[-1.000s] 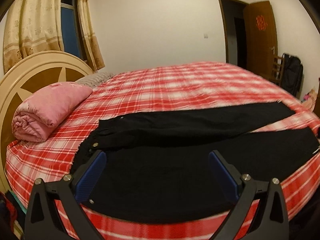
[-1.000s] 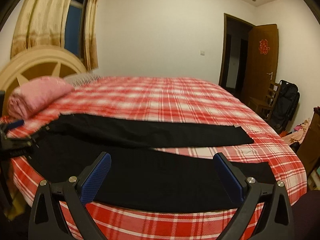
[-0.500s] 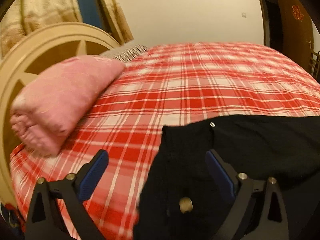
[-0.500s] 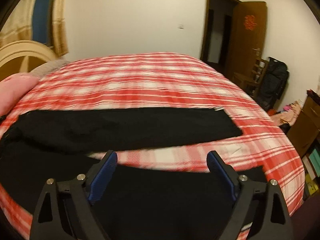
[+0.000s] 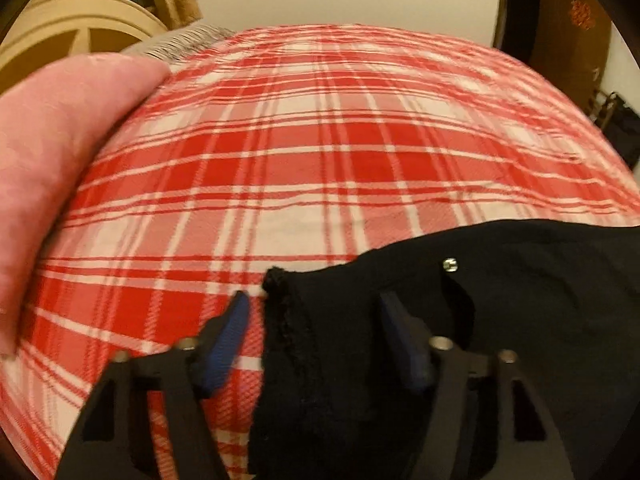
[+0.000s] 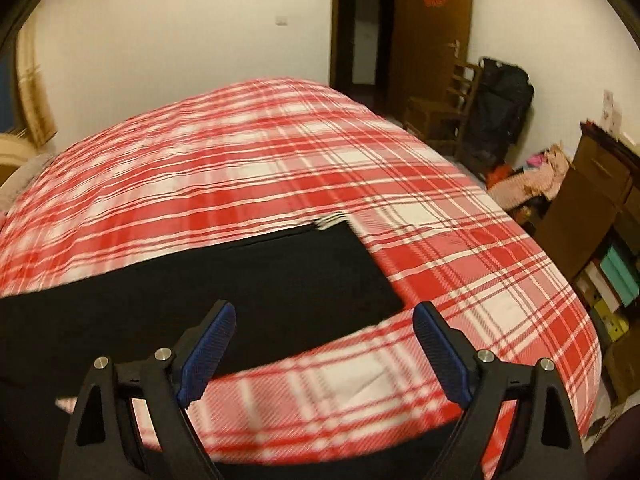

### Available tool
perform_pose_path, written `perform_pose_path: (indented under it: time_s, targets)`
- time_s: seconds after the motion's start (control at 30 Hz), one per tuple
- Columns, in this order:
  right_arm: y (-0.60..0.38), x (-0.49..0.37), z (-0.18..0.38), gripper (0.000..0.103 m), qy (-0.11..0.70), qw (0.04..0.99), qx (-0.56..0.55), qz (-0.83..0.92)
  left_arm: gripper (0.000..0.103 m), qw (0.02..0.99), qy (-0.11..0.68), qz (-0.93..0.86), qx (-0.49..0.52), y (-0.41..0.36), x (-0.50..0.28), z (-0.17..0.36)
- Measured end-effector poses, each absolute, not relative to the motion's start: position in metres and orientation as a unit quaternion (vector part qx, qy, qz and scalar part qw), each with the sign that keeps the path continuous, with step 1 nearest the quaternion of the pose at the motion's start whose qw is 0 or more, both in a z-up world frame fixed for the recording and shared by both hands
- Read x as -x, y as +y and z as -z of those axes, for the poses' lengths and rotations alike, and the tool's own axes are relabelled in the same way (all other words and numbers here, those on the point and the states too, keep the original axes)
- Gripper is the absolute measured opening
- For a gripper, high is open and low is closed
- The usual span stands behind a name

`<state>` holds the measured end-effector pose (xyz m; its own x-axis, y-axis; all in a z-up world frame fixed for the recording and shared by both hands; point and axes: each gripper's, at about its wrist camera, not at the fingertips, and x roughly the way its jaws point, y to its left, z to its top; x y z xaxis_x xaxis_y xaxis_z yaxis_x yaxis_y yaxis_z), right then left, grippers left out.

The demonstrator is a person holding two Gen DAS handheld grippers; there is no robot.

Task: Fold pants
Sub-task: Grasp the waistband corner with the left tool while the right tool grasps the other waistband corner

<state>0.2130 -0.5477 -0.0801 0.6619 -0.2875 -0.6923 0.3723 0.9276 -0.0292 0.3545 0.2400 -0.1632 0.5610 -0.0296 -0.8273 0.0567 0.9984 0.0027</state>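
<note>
Black pants (image 5: 500, 320) lie spread on a red plaid bed (image 5: 320, 160). In the left wrist view my left gripper (image 5: 314, 310) is open and low over the waistband corner (image 5: 280, 300), one blue finger on the bedspread side and the other over the black cloth; a small metal rivet (image 5: 450, 265) shows just beyond. In the right wrist view my right gripper (image 6: 324, 320) is open just above the far leg (image 6: 240, 280) near its hem (image 6: 360, 256), with nothing held between its fingers.
A rolled pink quilt (image 5: 52, 168) lies at the left by the cream headboard (image 5: 80, 28). Right of the bed stand a wooden chair (image 6: 444, 112), a black bag (image 6: 500, 108), an open door (image 6: 428, 32) and brown shelves with boxes (image 6: 600, 248).
Both grippers have dropped closer to the bed. The left one moved onto the waistband corner and its fingers narrowed; the right one swung right toward the far leg's hem.
</note>
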Motion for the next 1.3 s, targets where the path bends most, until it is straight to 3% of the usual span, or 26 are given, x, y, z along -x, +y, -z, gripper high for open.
perform_pose_path:
  time_s: [0.1,0.17,0.23,0.27,0.33,0.53,0.83,0.93,0.97,1.07,1.1,1.13,1.2,1.3]
  targets:
    - [-0.574,-0.231,0.088,0.091,0.382,0.901,-0.082,0.188,0.055,0.884,0.465,0.035,-0.018,0.238,-0.354,0.16]
    - [-0.587,-0.242,0.093,0.091,0.391,0.896,-0.093,0.191,0.059,0.882,0.469,0.034,-0.022,0.237,-0.355,0.16]
    - [-0.595,-0.252,0.098,0.091,0.399,0.891,-0.096,0.193,0.073,0.884,0.465,0.02,-0.034,0.239,-0.362,0.161]
    - [-0.6,-0.257,0.1,0.091,0.401,0.89,-0.096,0.193,0.073,0.883,0.467,0.025,-0.037,0.238,-0.363,0.162]
    - [-0.606,-0.267,0.104,0.091,0.408,0.888,-0.096,0.188,0.06,0.88,0.472,0.046,-0.034,0.237,-0.368,0.167]
    - [-0.628,-0.303,0.11,0.091,0.42,0.885,-0.109,0.17,0.046,0.877,0.475,0.059,-0.051,0.231,-0.374,0.163]
    - [-0.642,-0.353,0.134,0.091,0.462,0.868,-0.107,0.147,0.056,0.88,0.467,0.039,-0.079,0.223,-0.376,0.164]
    - [-0.643,-0.356,0.143,0.077,0.475,0.863,-0.11,0.135,0.056,0.876,0.47,0.041,-0.095,0.22,-0.378,0.165]
    - [-0.641,-0.356,0.142,0.068,0.474,0.864,-0.106,0.129,0.055,0.875,0.472,0.041,-0.098,0.219,-0.379,0.164]
    - [-0.636,-0.354,0.141,0.033,0.477,0.865,-0.111,0.107,0.036,0.871,0.478,0.061,-0.097,0.216,-0.379,0.163]
    - [-0.635,-0.353,0.139,0.019,0.477,0.865,-0.114,0.107,0.024,0.871,0.475,0.068,-0.102,0.212,-0.378,0.162]
    - [-0.634,-0.352,0.137,0.011,0.477,0.864,-0.105,0.121,0.023,0.873,0.47,0.069,-0.114,0.207,-0.376,0.161]
    - [-0.634,-0.348,0.133,0.003,0.474,0.864,-0.114,0.127,0.021,0.877,0.459,0.064,-0.126,0.203,-0.371,0.157]
    - [-0.626,-0.332,0.118,0.003,0.453,0.876,-0.103,0.131,0.021,0.894,0.429,0.067,-0.107,0.211,-0.356,0.136]
